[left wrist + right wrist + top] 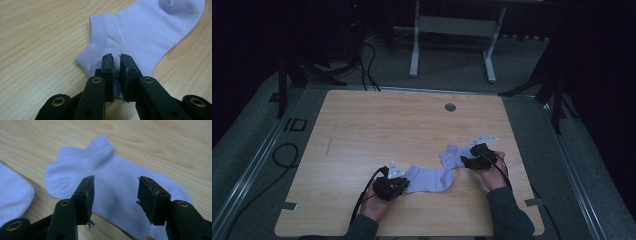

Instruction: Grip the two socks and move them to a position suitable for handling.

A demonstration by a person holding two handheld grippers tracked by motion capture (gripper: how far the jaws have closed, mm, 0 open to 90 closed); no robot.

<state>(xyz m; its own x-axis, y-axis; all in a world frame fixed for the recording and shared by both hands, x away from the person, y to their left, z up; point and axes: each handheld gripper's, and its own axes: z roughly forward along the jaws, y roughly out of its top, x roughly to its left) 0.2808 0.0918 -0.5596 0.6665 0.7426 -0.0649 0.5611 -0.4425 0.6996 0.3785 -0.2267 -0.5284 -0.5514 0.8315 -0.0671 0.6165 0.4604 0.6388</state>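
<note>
Two socks (428,179) (454,156) lie side by side on the table (387,125).

Two pale lilac ankle socks (430,178) (453,155) lie flat, toes nearly touching, on the table's near right.

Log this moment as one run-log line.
left gripper: shut on near sock at its cuff | right gripper: open over far sock | both socks flat on table

Left gripper (117,62) jaws nearly closed, pinching; right gripper (116,191) jaws parted wide
</note>
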